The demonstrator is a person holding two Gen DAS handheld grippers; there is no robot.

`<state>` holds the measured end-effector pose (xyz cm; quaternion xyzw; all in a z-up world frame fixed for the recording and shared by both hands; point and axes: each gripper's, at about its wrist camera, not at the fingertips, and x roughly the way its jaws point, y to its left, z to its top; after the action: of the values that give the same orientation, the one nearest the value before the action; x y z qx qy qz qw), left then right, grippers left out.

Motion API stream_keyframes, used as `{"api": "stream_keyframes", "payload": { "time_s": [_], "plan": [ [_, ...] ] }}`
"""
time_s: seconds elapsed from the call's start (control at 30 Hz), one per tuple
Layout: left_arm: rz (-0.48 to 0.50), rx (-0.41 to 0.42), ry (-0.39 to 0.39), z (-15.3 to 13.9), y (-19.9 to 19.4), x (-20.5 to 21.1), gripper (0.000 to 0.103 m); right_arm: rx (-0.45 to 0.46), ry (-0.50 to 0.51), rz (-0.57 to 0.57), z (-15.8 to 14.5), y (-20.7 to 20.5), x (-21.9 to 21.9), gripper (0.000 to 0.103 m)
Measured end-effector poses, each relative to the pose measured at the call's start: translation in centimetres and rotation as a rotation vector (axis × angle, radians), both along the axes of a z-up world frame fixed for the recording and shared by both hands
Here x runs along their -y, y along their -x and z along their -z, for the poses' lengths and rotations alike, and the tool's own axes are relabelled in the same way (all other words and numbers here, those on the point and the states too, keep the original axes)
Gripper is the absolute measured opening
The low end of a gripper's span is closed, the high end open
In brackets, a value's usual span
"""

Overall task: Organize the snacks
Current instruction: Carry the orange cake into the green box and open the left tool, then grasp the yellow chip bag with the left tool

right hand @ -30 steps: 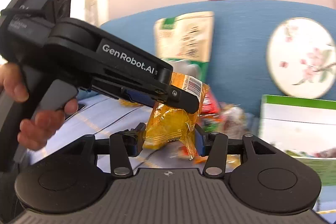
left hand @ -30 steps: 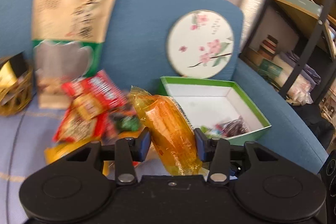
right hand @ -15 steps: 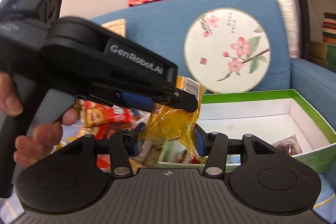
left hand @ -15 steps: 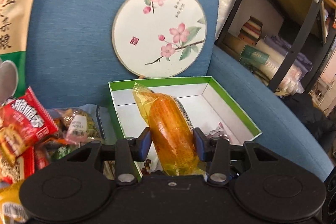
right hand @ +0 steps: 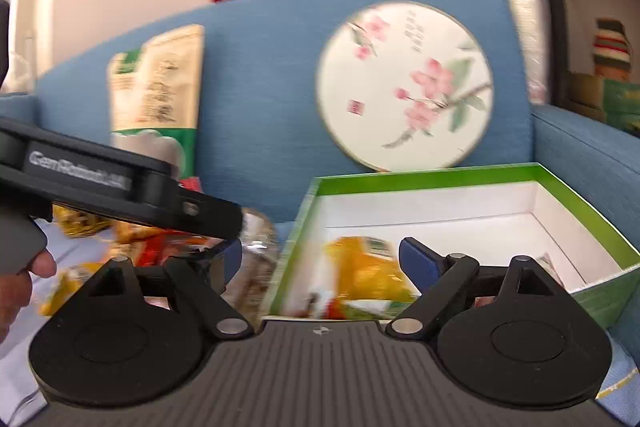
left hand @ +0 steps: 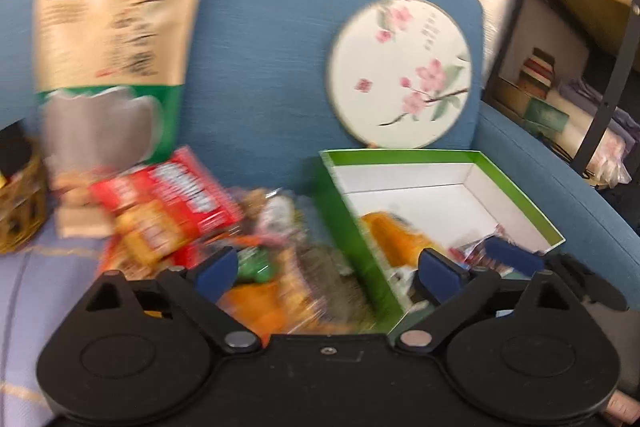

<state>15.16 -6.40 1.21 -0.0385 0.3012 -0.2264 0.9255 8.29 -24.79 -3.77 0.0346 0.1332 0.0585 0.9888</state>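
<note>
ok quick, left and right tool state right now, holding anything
left tool: open, jaws have just spread wide, holding nothing
right tool: open, jaws just spread, orange snack pack lies loose in the green box

I read "GenRobot.AI", blurred, in white on the side of the left tool (right hand: pixel 224 227); every packet's print is too smeared for me.
</note>
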Motion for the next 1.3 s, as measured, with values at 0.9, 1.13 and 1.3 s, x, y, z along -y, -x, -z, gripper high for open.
{"api": "stream_keyframes", "payload": {
  "time_s": [0.9, 1.13, 1.3],
  "plan": [
    [-0.037, -0.380, 0.188, 6.6, -0.3, -10.3, 0.092, -0.160, 0.114, -0.473, 1.7, 1.9, -8.1, 0.103],
    [-0.044, -0.288, 0.167, 4.0, 2.8, -11.9, 0.103, -0.245, 0.116, -0.580, 3.0, 2.1, -10.0, 0.103],
    [-0.053, -0.306, 0.186, 4.6, 3.0, -13.2, 0.103, -0.333, 0.017, -0.579, 3.7, 1.6, -10.1, 0.103]
  ]
}}
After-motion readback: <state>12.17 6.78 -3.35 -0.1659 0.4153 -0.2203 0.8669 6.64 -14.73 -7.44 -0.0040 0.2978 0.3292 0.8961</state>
